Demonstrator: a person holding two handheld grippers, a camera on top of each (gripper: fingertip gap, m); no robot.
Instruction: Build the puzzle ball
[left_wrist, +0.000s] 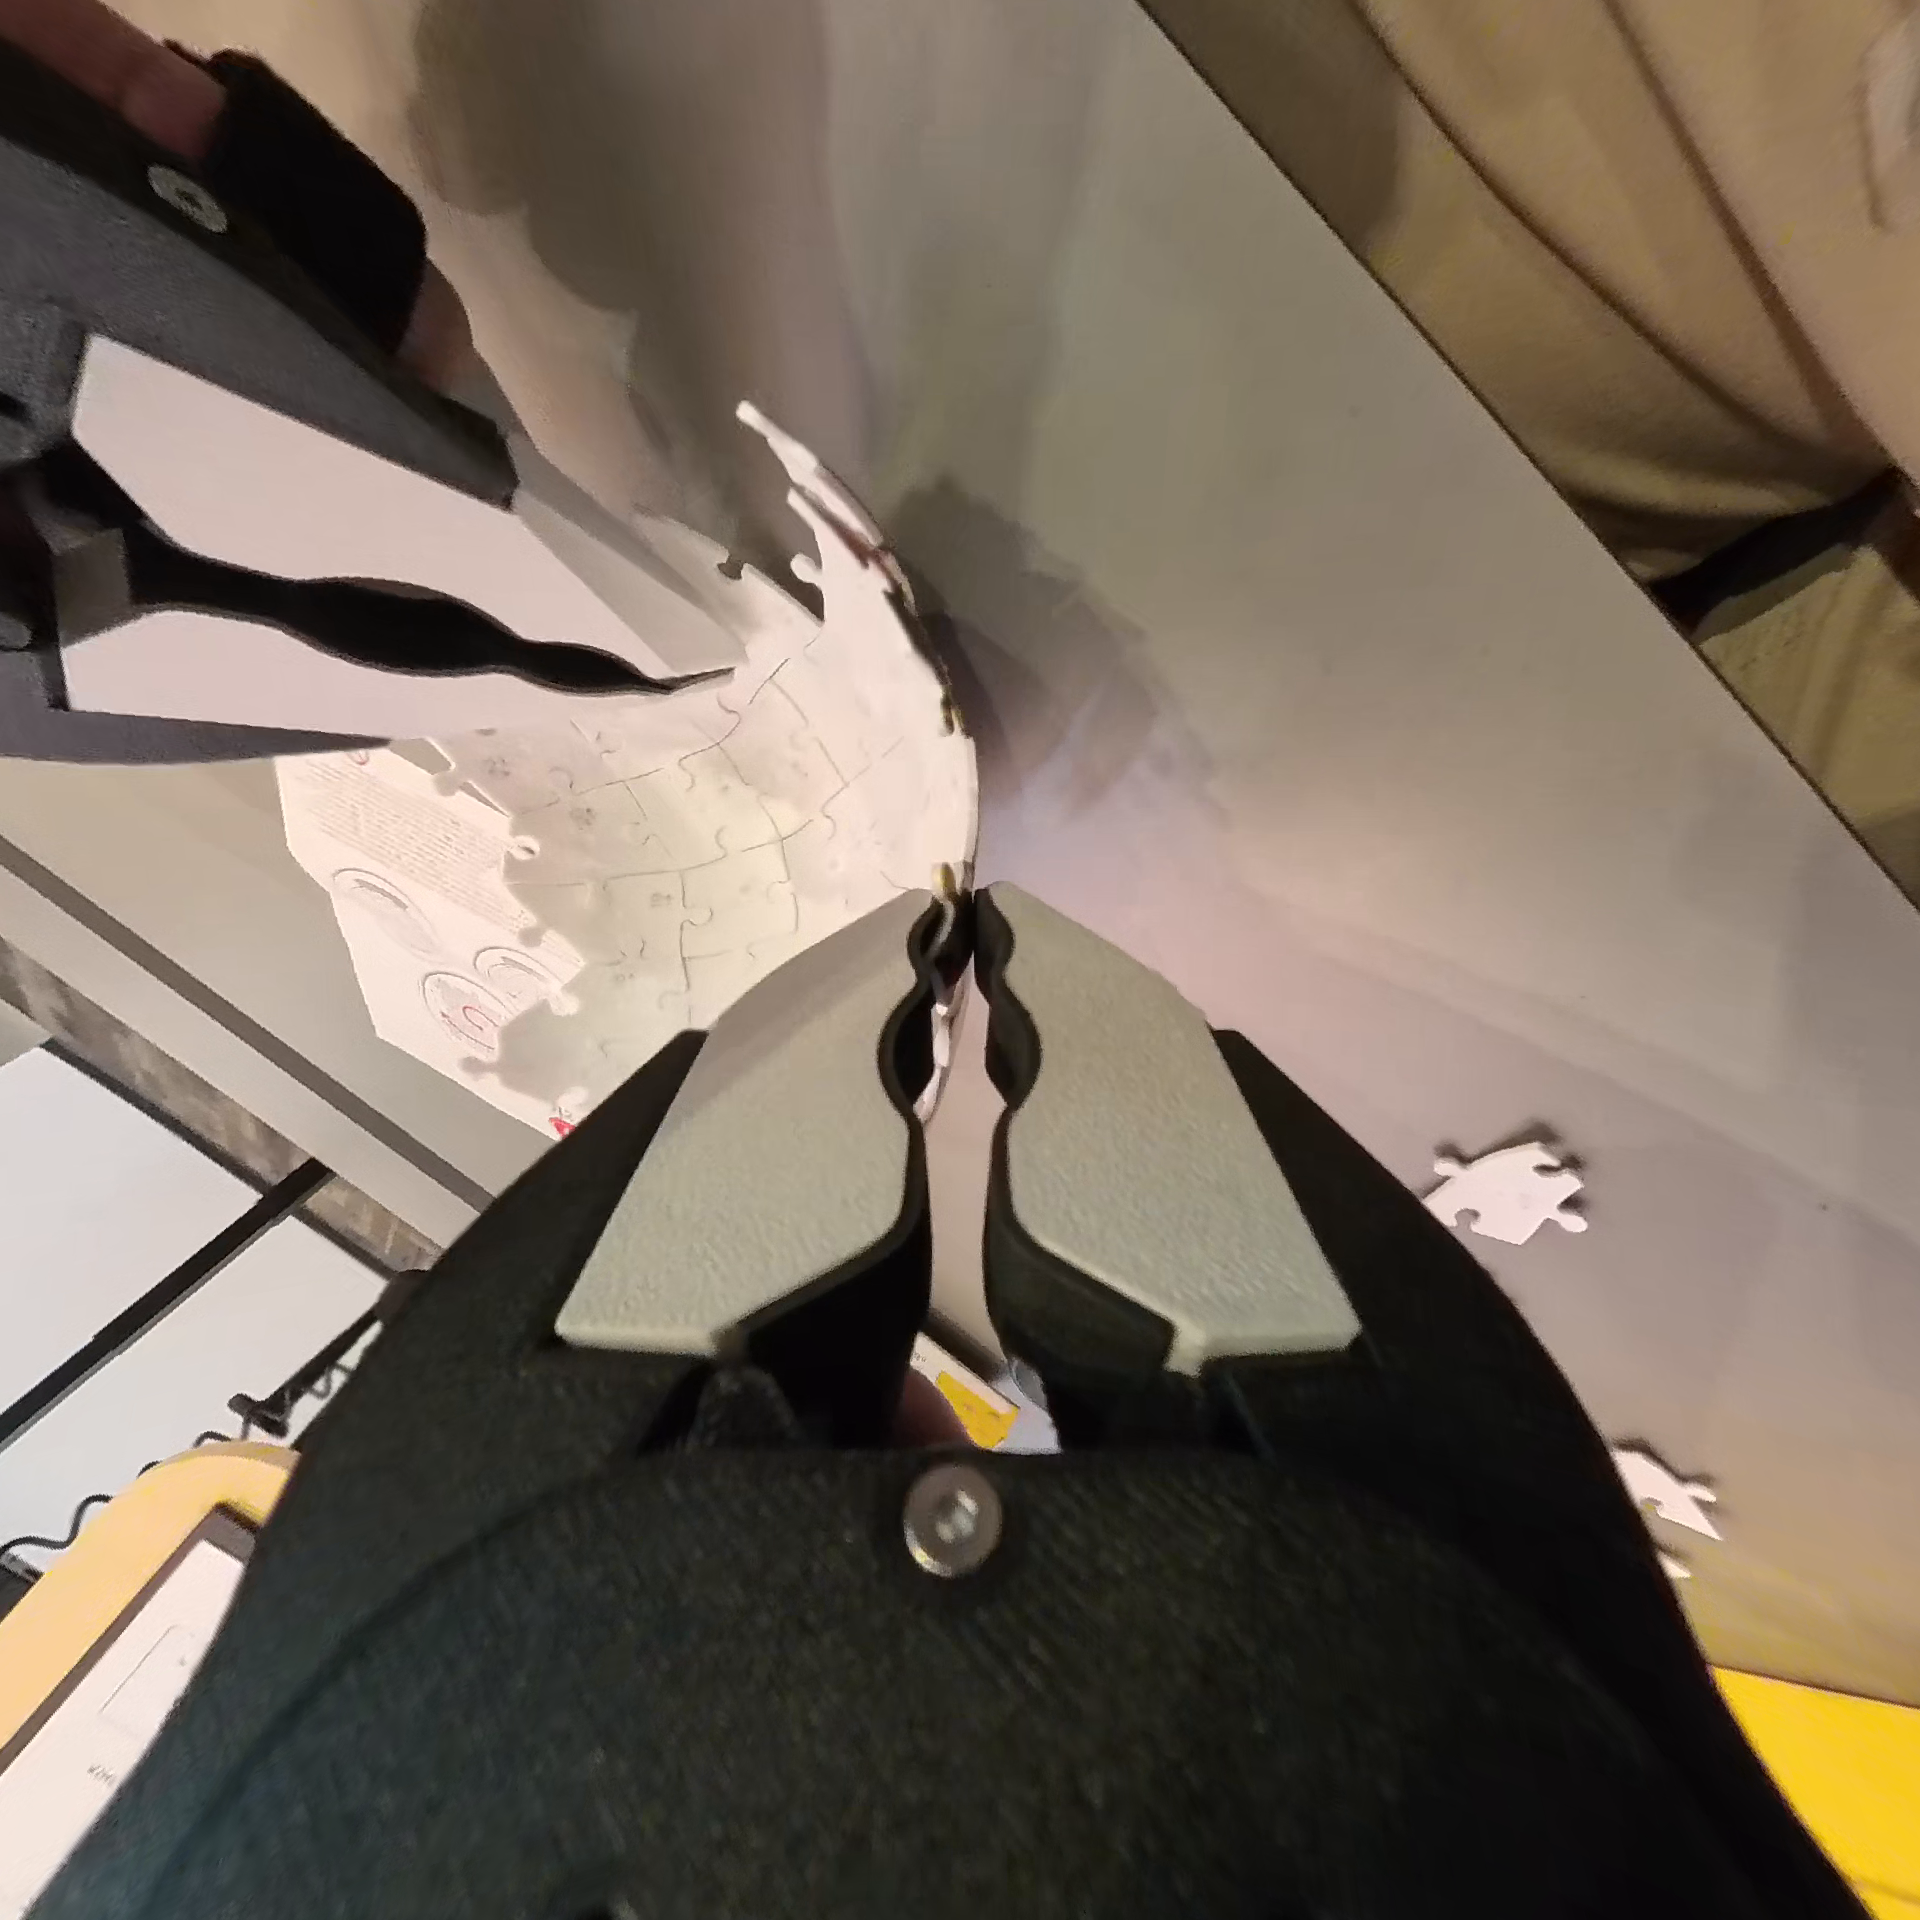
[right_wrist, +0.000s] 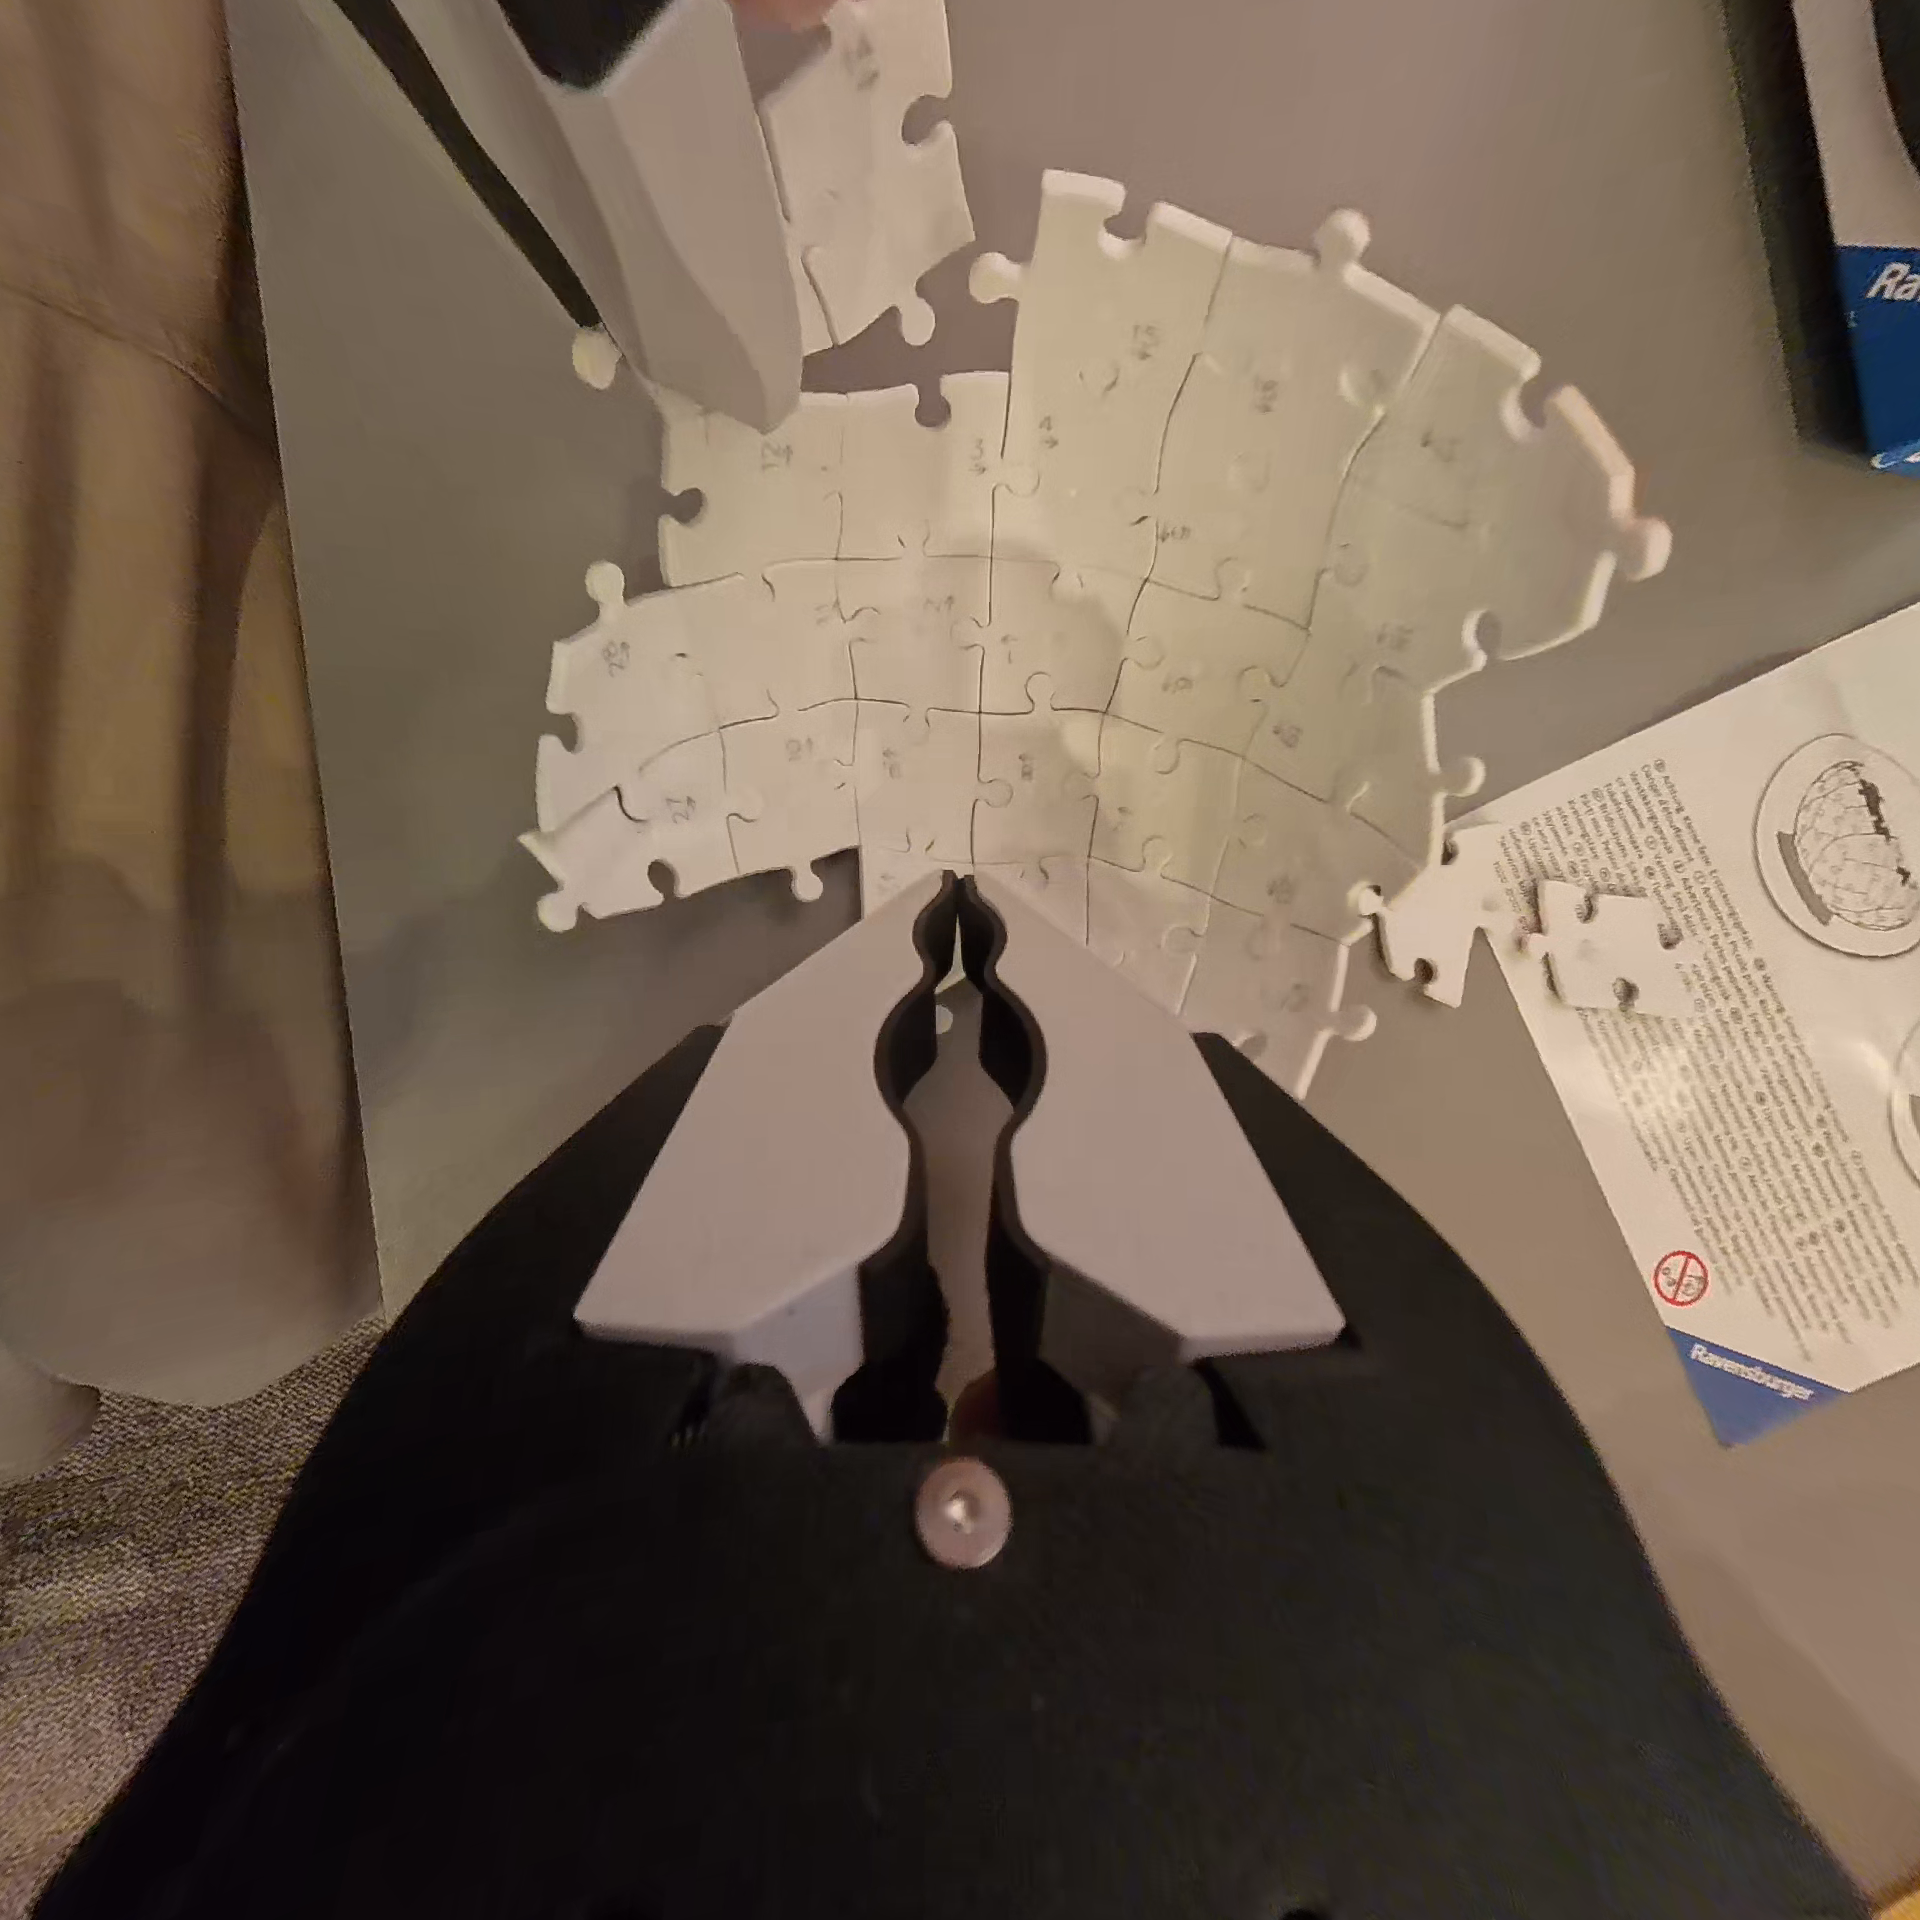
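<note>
A curved shell of several joined white puzzle pieces (right_wrist: 1039, 644) is held up over the grey table, inner side towards the right wrist view. My right gripper (right_wrist: 956, 883) is shut on its lower edge. In the left wrist view the shell (left_wrist: 748, 810) shows with the right gripper (left_wrist: 707, 675) clamped on it from the upper left. My left gripper (left_wrist: 961, 904) is shut on a small white puzzle section seen edge-on between its pads (left_wrist: 940, 997). In the right wrist view that section (right_wrist: 873, 177) sits at the shell's upper left edge, partly hidden behind a left finger (right_wrist: 675, 208).
A printed leaflet (right_wrist: 1714, 1091) lies on the table (right_wrist: 1247, 125) at the right, with loose pieces (right_wrist: 1600, 956) on its corner. Two more loose pieces (left_wrist: 1512, 1195) lie on the table. A blue box (right_wrist: 1870, 260) stands at the far right. A person in beige clothing (right_wrist: 125, 623) stands at the table's edge. Left tips to right tips: about 8 cm.
</note>
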